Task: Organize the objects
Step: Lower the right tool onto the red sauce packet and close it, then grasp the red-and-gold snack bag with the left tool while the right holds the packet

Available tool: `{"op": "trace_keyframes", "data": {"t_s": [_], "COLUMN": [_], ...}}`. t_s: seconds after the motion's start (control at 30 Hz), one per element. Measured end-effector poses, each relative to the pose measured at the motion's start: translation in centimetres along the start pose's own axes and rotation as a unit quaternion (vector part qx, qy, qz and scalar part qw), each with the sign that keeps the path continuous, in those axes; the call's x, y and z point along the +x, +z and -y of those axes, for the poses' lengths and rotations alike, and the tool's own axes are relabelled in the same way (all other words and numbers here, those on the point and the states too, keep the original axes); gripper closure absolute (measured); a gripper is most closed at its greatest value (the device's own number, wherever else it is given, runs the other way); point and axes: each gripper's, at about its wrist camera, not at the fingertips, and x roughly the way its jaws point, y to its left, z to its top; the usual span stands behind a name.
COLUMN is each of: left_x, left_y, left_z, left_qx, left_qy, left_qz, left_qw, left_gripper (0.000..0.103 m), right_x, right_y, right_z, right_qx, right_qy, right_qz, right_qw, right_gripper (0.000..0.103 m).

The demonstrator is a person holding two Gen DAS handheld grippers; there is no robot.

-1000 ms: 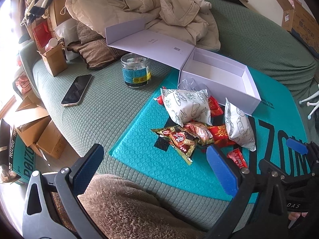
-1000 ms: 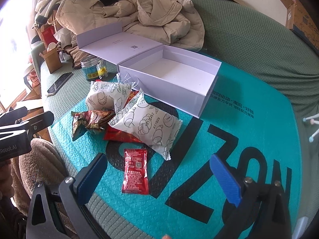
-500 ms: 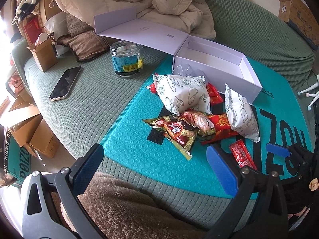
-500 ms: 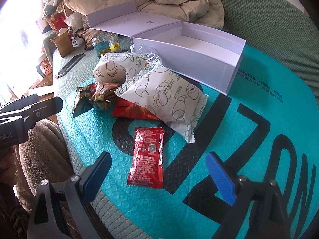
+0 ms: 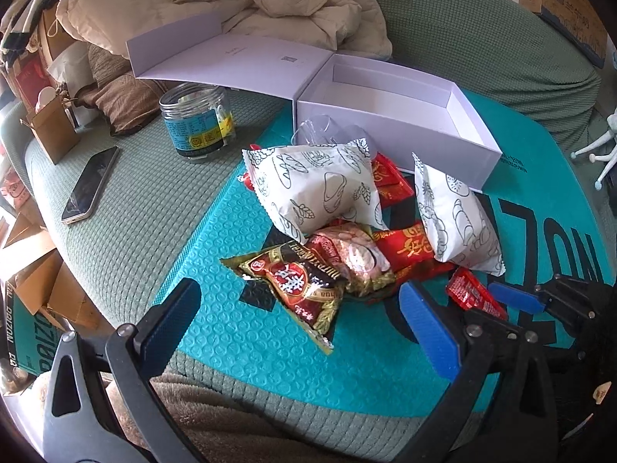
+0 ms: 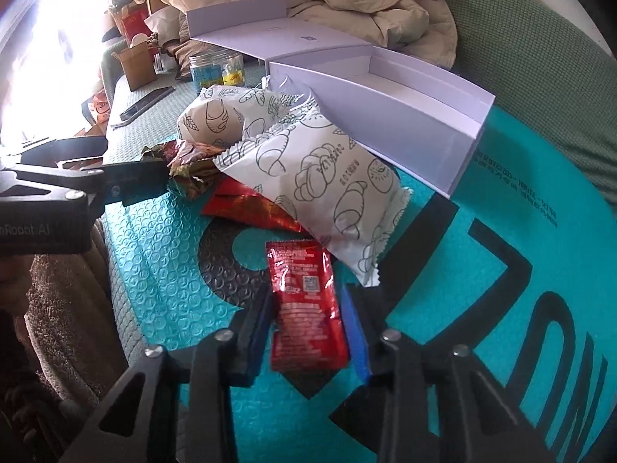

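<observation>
A pile of snack packets lies on a teal bubble mailer point(image 5: 231, 308) on the sofa: two white bread packets point(image 5: 320, 189) point(image 6: 327, 177), a dark brown packet point(image 5: 297, 281) and red ones. An open white box point(image 5: 389, 115) point(image 6: 405, 115) stands empty behind them. My right gripper point(image 6: 306, 328) has closed in on a small red sachet point(image 6: 306, 301), its fingers at both edges of it on the mailer. My left gripper point(image 5: 304, 324) is open and empty, just in front of the brown packet.
A clear jar point(image 5: 196, 123) and a phone point(image 5: 90, 185) lie on the green sofa at the left. A beige coat point(image 5: 231, 0) is heaped behind the box. Cardboard boxes point(image 5: 42, 281) stand on the floor at the left.
My right gripper moved forward and down onto the red sachet and its fingers closed from wide open to the sachet's edges. My left gripper moved a little closer to the pile, still open.
</observation>
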Motion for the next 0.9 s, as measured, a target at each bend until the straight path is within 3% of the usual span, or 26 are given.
{"op": "trace_keyframes", "data": {"t_s": [0.1,0.43,0.5,0.57,0.63,0.73,0.9], "left_x": [0.8,3.5,4.0,4.7,4.6,4.4,3.8], "left_y": [0.3,0.7,0.6,0.3,0.2,0.0,-0.3], "left_z": [0.3,0.1,-0.2,-0.5,-0.5,-0.2,-0.5], "left_qx": [0.005,0.005,-0.001,-0.013,-0.013,-0.006,-0.011], "left_qy": [0.001,-0.011,-0.021,-0.034,-0.029,-0.028,-0.035], "left_qz": [-0.007,-0.029,-0.035,-0.05,-0.042,-0.04,-0.036], "left_qw": [1.0,0.9995,0.9991,0.9981,0.9986,0.9988,0.9987], "left_gripper": [0.0,0.0,0.005,0.018,0.022,0.036,0.044], "right_x": [0.0,0.1,0.1,0.1,0.1,0.2,0.0], "right_y": [-0.1,0.0,0.0,0.0,0.0,0.1,0.2], "right_z": [0.7,0.3,0.2,0.1,0.2,0.1,0.0], "right_qx": [0.01,-0.007,-0.012,-0.013,-0.01,-0.014,-0.014], "right_qy": [0.017,0.009,0.005,0.005,0.008,0.005,0.007], "right_qz": [0.002,0.006,0.006,0.006,0.005,0.003,0.002], "right_qw": [1.0,1.0,1.0,1.0,1.0,1.0,1.0], "right_gripper": [0.071,0.071,0.071,0.071,0.071,0.071,0.075]}}
